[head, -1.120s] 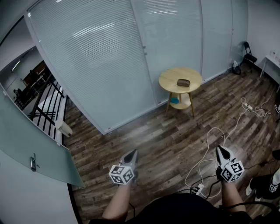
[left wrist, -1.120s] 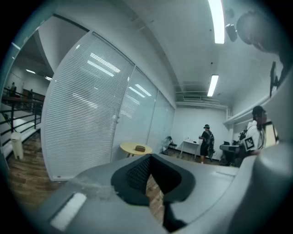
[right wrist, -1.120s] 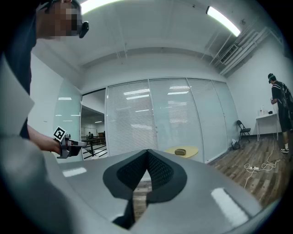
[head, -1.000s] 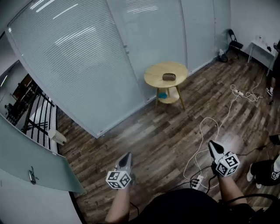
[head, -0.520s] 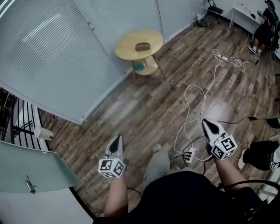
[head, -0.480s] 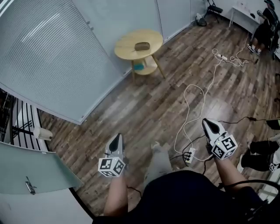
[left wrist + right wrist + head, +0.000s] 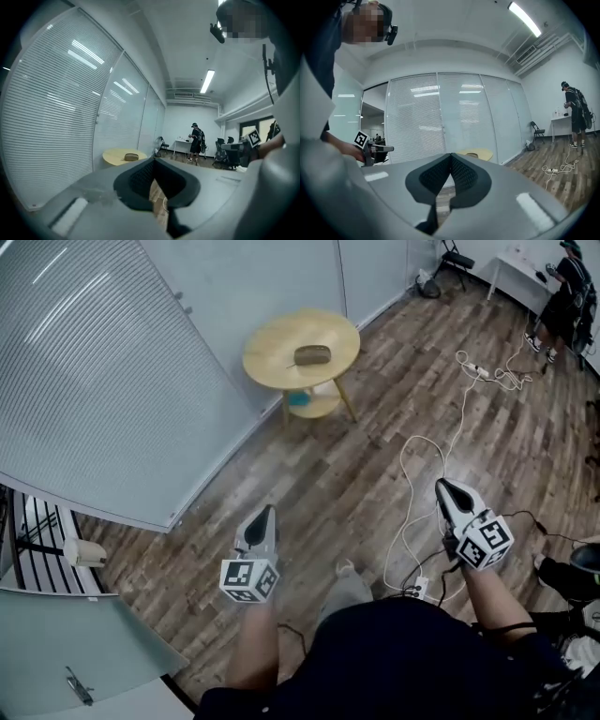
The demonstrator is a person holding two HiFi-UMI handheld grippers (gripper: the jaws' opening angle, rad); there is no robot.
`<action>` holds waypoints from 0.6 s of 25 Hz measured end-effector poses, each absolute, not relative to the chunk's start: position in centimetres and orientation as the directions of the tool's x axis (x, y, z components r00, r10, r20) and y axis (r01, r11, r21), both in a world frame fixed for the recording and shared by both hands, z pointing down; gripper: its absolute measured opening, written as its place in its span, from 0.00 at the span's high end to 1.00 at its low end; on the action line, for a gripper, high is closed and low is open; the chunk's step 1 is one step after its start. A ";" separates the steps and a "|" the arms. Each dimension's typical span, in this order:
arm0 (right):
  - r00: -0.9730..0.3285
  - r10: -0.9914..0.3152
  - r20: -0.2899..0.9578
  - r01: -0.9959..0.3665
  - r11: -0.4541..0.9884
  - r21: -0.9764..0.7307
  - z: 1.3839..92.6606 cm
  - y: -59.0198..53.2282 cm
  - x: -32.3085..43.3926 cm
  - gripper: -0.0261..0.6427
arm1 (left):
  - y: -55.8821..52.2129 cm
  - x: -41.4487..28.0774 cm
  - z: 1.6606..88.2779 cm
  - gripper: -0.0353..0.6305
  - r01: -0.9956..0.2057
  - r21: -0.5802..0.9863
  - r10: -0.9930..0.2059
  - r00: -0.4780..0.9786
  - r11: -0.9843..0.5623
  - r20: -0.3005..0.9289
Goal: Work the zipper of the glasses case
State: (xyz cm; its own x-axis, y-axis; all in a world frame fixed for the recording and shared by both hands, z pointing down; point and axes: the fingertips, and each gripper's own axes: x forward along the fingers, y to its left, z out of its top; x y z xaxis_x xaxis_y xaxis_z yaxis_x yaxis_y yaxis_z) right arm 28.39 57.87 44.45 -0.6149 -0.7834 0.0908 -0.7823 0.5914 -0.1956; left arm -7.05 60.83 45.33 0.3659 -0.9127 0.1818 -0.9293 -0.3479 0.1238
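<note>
Looking steeply down, the head view shows a wood-plank floor (image 7: 309,484), with a glass wall (image 7: 112,381) hung with blinds filling the 10 o'clock side. A round wooden surface (image 7: 272,352) stands well apart from the person, toward 12 o'clock. Both arms reach forward, the left hand-held gripper (image 7: 265,513) at 7 o'clock and the right hand-held gripper (image 7: 442,487) at 4 o'clock. Each has its jaws pressed fully together with nothing between them. A white cable (image 7: 412,474) loops over the floor just ahead of the right one and runs to a power strip (image 7: 415,589). The glasses case (image 7: 312,355), small and brown, lies near the middle of the surface, untouched; its zipper is too small to make out.

A foot could snag the cable on the walk over. Jaws left closed on arrival would likely nudge the case rather than take the zipper pull.

Only the gripper views show a person (image 7: 195,140) standing at the far end of the room. Only the head view shows the cable loop by the feet.
</note>
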 end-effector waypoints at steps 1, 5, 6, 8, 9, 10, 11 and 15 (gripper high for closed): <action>-0.609 -0.788 0.094 -0.787 0.585 -0.198 44.2 56.2 27.4 0.95 | 58.8 -7.9 45.3 0.94 -0.925 0.125 -0.907 0.376 -0.357 0.188; -0.595 -0.800 0.083 -0.797 0.573 -0.188 43.0 50.9 24.1 0.95 | 51.4 -10.0 44.4 0.94 -0.894 0.116 -0.875 0.447 -0.432 0.187; -0.585 -0.807 0.084 -0.804 0.564 -0.187 42.9 49.8 23.7 0.95 | 49.8 -10.4 44.0 0.94 -0.889 0.126 -0.872 0.457 -0.440 0.176; -0.566 -0.817 0.108 -0.818 0.540 -0.198 43.2 48.3 23.5 0.95 | 47.2 -10.8 43.5 0.94 -0.889 0.157 -0.880 0.452 -0.430 0.147; -0.562 -0.818 0.122 -0.821 0.533 -0.206 43.6 47.6 23.6 0.95 | 46.1 -10.8 43.4 0.94 -0.889 0.173 -0.884 0.448 -0.424 0.134; -0.559 -0.818 0.134 -0.823 0.528 -0.210 44.0 46.9 23.6 0.95 | 45.1 -10.7 43.3 0.94 -0.887 0.185 -0.885 0.448 -0.423 0.126; -0.556 -0.819 0.145 -0.825 0.523 -0.212 44.5 46.0 23.5 0.95 | 44.1 -10.6 43.3 0.94 -0.883 0.192 -0.883 0.454 -0.428 0.122; -0.563 -0.809 0.166 -0.821 0.525 -0.226 45.8 40.4 22.1 0.95 | 39.3 -11.1 43.9 0.94 -0.873 0.205 -0.875 0.470 -0.442 0.117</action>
